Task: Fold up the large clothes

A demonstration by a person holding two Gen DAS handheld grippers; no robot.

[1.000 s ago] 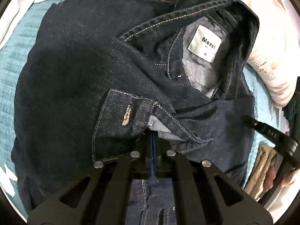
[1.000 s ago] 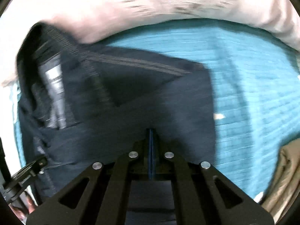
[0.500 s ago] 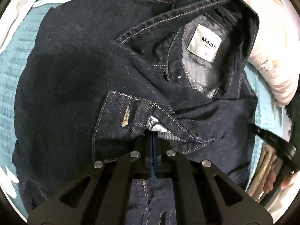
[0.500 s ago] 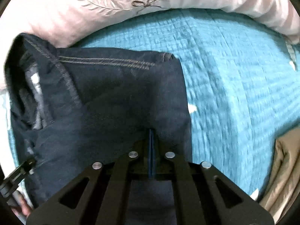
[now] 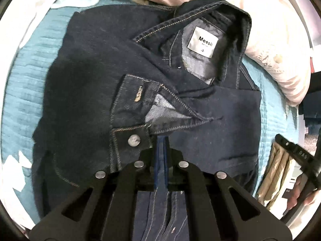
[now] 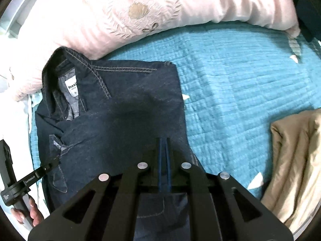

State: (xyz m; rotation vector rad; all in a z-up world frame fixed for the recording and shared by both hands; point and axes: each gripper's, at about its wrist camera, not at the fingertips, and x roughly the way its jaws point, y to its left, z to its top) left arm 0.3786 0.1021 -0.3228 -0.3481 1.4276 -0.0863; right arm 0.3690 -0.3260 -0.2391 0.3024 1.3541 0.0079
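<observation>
While clamped, denim jacket beneath grippers.

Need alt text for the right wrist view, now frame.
Right tongs pinched shut on the near edge of a folded dark denim jacket lying on a teal quilt. A pink pillow lies behind it, tan clothing to the right.

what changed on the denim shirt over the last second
Both grippers, left gripper and right gripper, pulled back, so the denim shirt sits farther off and a metal button now shows. Both stayed shut on the denim; the collar label stayed put.
</observation>
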